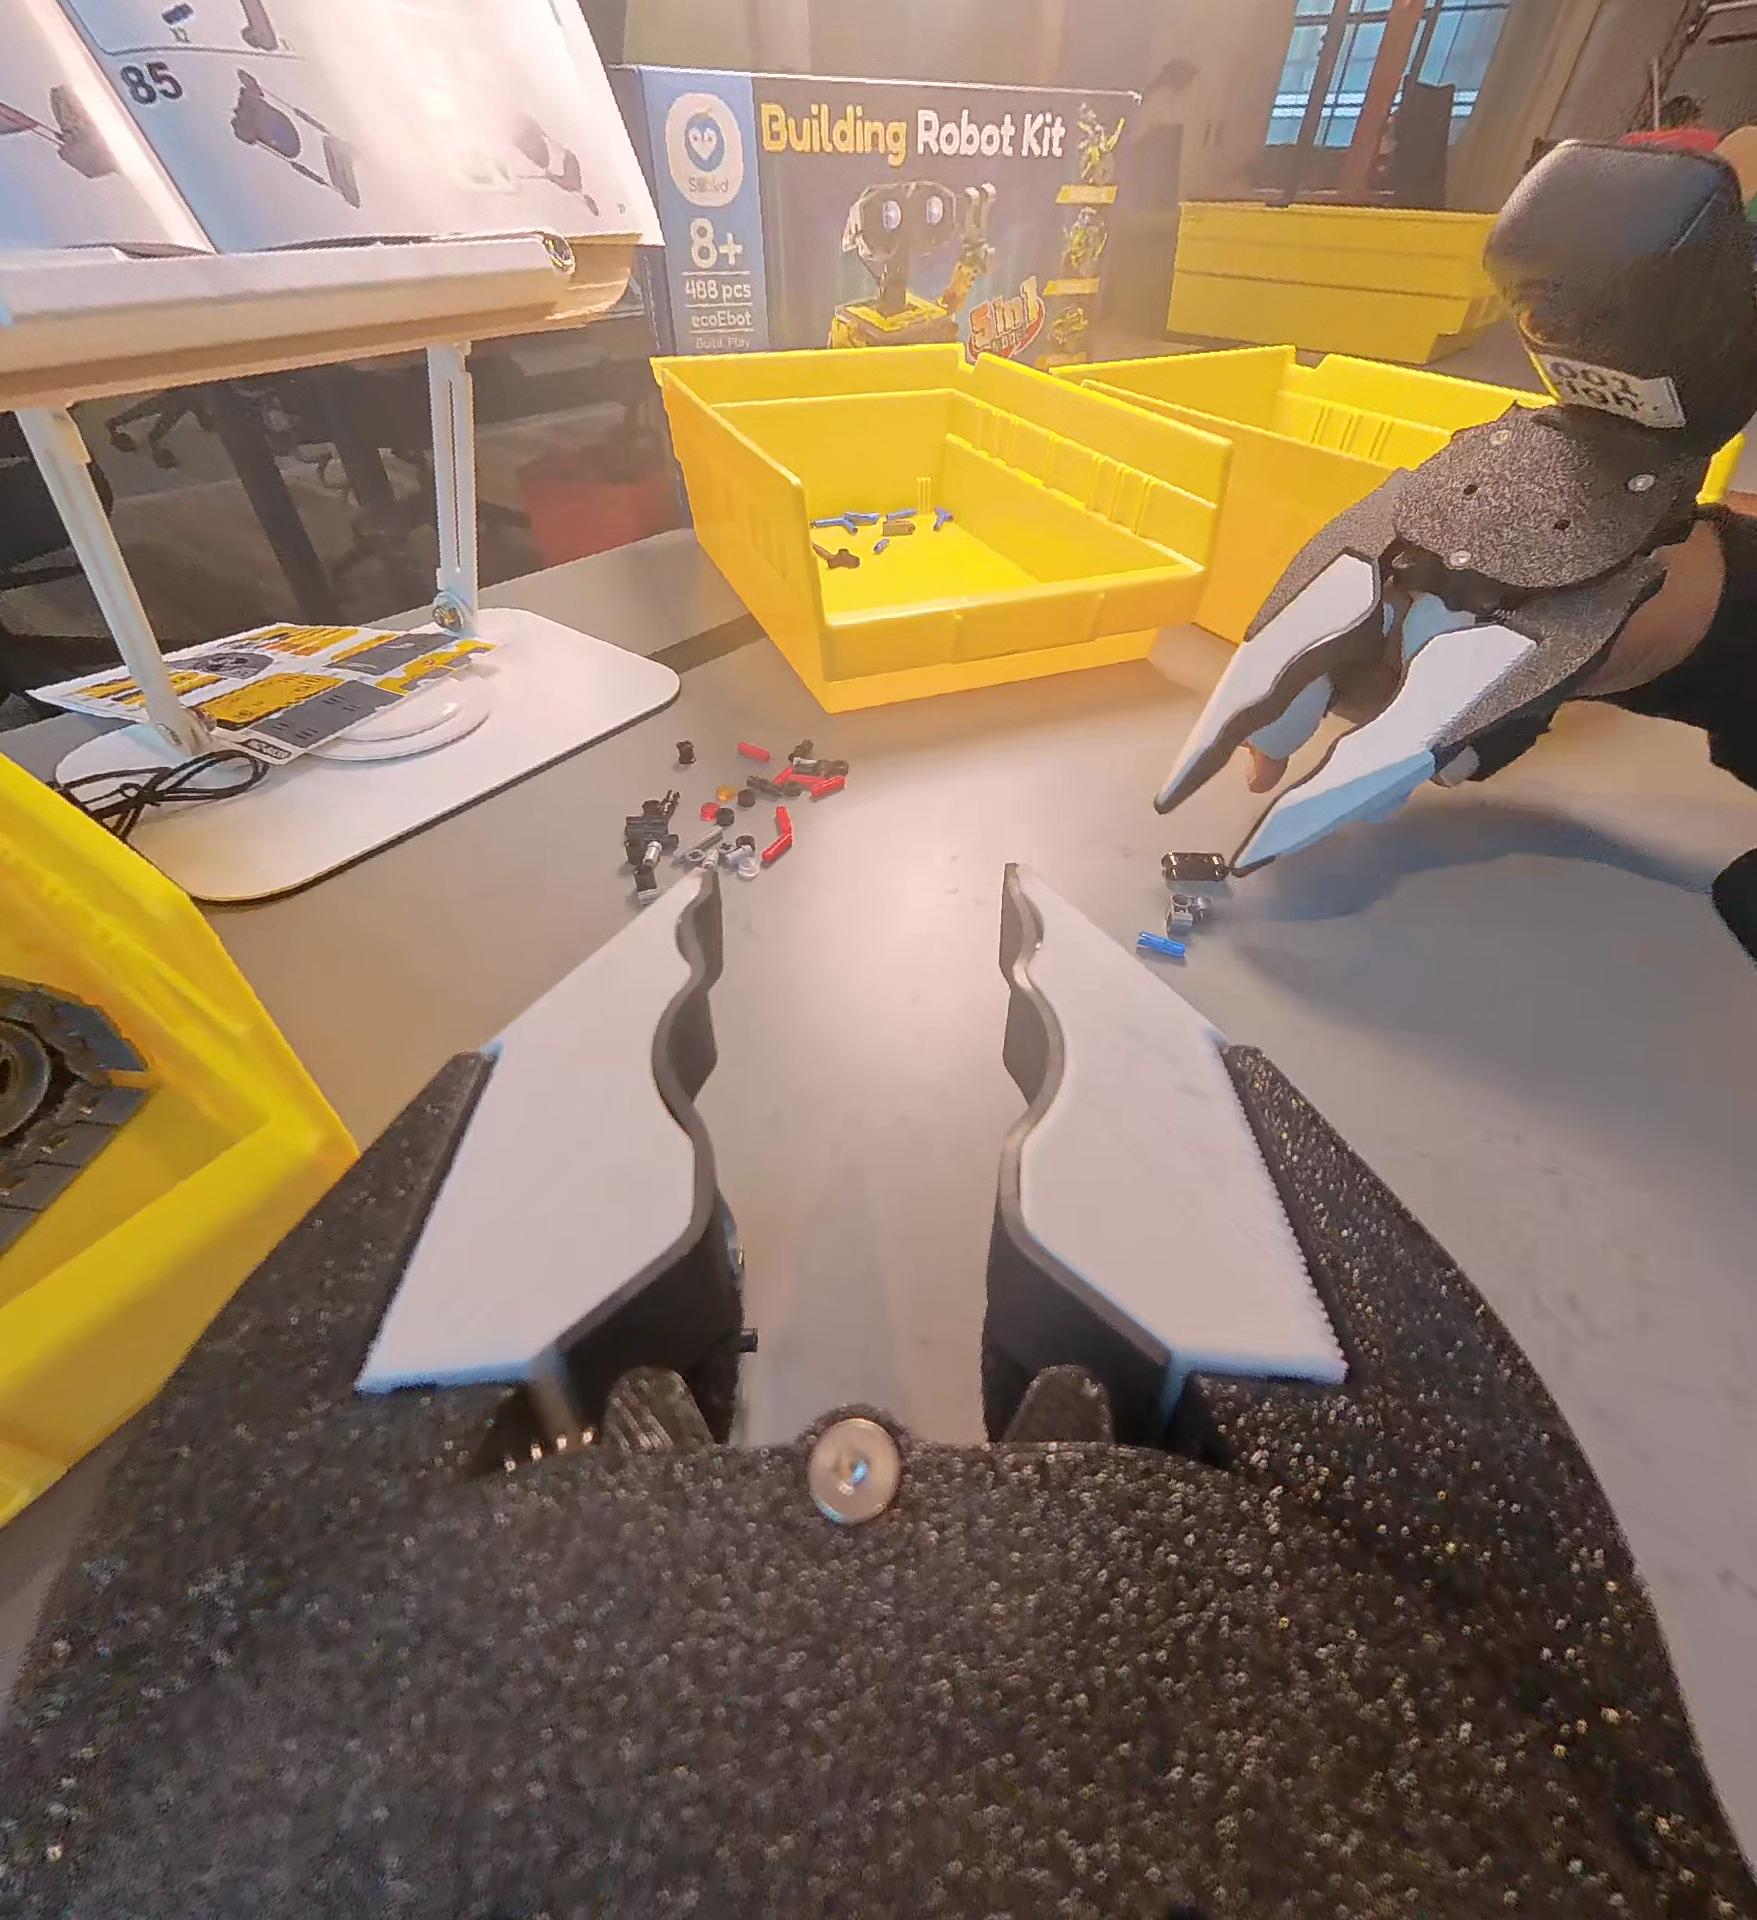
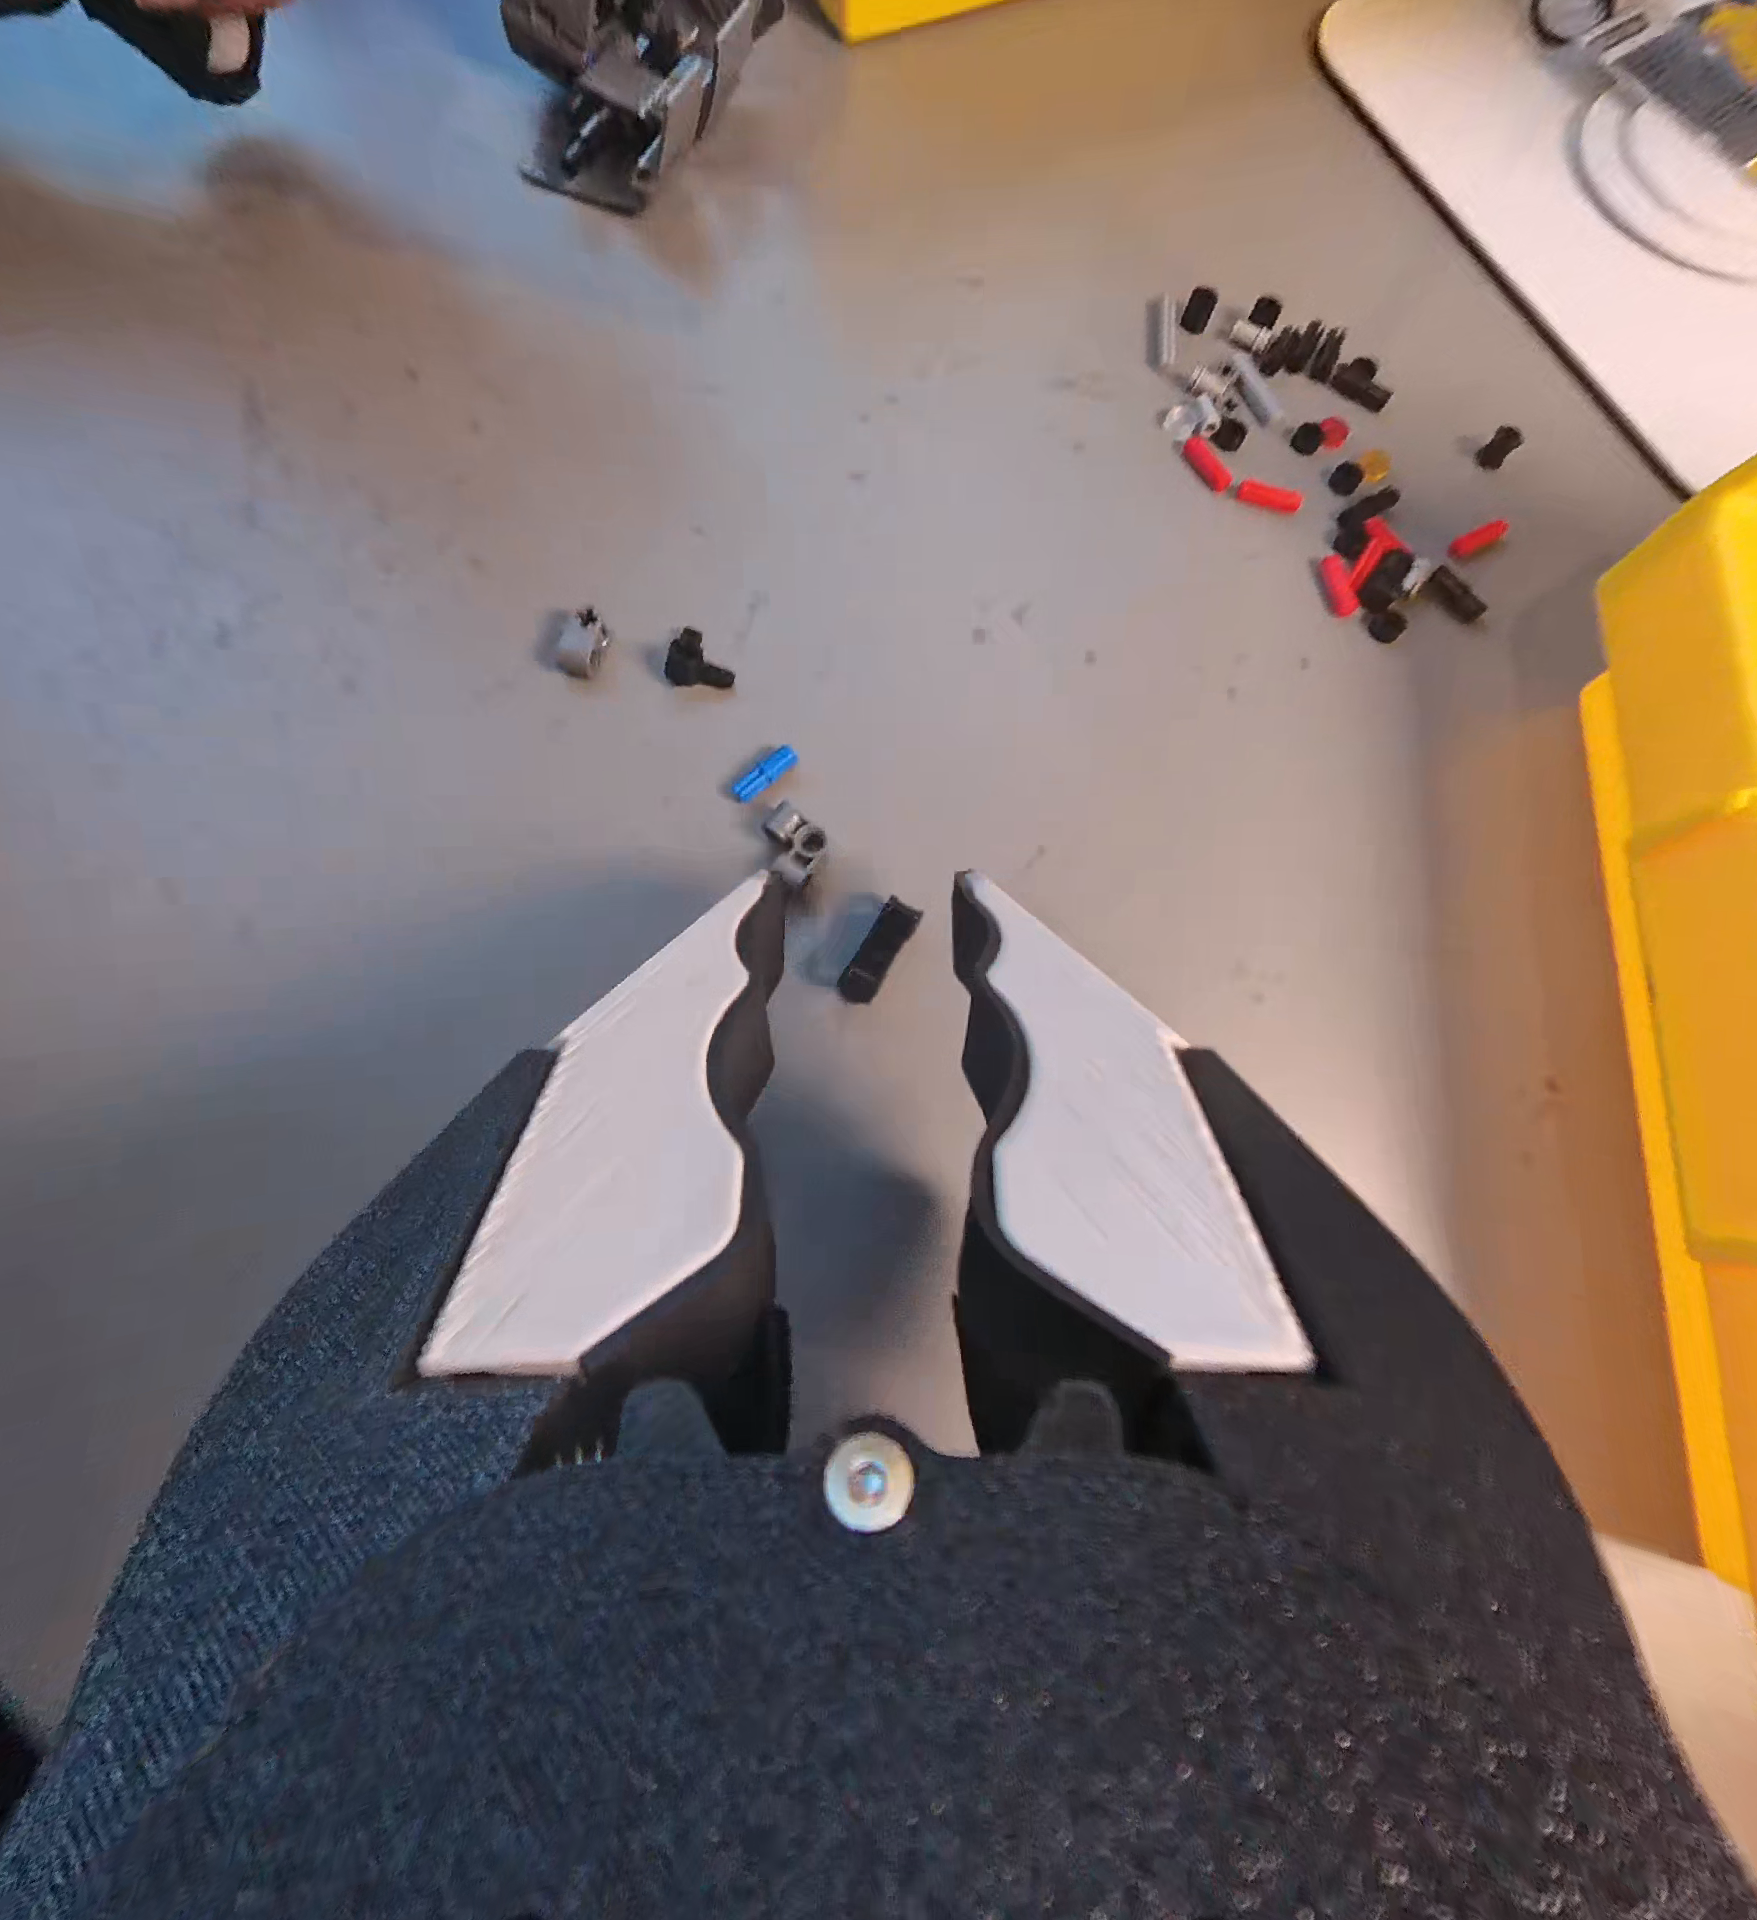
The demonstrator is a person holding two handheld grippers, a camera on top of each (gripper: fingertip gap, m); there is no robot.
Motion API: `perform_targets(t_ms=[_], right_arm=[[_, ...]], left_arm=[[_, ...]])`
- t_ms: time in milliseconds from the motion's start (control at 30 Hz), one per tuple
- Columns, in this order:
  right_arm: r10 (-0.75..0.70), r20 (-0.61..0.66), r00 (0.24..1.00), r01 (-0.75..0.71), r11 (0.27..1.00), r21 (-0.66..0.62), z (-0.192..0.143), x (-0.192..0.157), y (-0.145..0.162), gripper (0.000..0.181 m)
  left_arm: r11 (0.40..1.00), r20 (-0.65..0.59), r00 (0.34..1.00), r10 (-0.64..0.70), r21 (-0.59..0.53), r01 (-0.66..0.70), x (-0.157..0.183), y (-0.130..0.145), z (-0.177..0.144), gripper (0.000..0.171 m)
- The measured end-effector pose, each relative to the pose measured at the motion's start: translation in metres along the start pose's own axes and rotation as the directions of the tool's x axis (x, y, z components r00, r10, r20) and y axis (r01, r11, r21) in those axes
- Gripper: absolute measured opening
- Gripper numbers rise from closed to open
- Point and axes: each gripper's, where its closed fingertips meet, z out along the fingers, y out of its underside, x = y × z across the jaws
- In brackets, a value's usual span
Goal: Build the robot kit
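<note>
Left wrist view: left gripper [image 1: 858, 883], jaws apart and empty, above the grey worktop [image 1: 1373, 1195]; a scatter of small red, black and grey parts [image 1: 739, 805] lies ahead, a yellow bin [image 1: 941, 540] beyond. Right wrist view: right gripper [image 2: 866, 878], jaws spread, straddling a black brick [image 2: 879, 948]; a grey connector [image 2: 796, 844] touches one fingertip, a blue pin [image 2: 763, 773] just beyond

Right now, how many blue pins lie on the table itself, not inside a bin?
1. The blue pin lies just ahead of the right gripper, next to a grey connector. The mixed pile may hide others.
</note>
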Motion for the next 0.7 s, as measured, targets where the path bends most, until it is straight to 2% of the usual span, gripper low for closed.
perform_targets(t_ms=[67,200,333,400,500,533,600,700], right_arm=[[0.017,0.038,0.999,-0.015,0.998,-0.055,-0.002,-0.006,0.010,0.031],[0.030,0.003,1.000,-0.029,0.993,-0.110,0.001,0.000,0.021,0.017],[0.014,-0.004,1.000,-0.015,0.994,-0.107,0.001,0.000,0.019,0.007],[-0.033,-0.021,0.999,0.032,0.998,-0.049,-0.004,-0.001,0.004,0.007],[-0.191,0.087,0.978,0.176,0.972,0.152,-0.010,-0.045,-0.041,0.007],[-0.241,0.129,0.962,0.215,0.959,0.184,-0.006,-0.064,-0.050,0.007],[-0.325,0.216,0.921,0.292,0.941,0.168,0.010,-0.100,-0.049,0.008],[-0.389,0.274,0.880,0.385,0.920,0.070,0.035,-0.126,-0.031,0.008]], left_arm=[[1.000,0.000,1.000,0.001,-0.002,-0.001,0.000,0.001,0.001,0.052],[1.000,-0.004,1.000,0.010,-0.005,-0.010,0.002,0.001,0.001,0.052],[1.000,-0.013,1.000,0.011,-0.009,-0.011,0.004,0.001,0.002,0.051],[1.000,-0.041,0.999,0.007,-0.014,-0.008,0.008,0.001,0.002,0.050],[0.998,-0.147,0.989,0.000,-0.056,-0.008,0.027,0.007,0.005,0.049],[0.997,-0.182,0.983,0.005,-0.073,-0.018,0.035,0.010,0.006,0.049],[0.992,-0.263,0.965,0.025,-0.110,-0.056,0.051,0.017,0.007,0.048],[0.976,-0.308,0.949,0.074,-0.172,-0.132,0.062,0.031,0.008,0.047]])
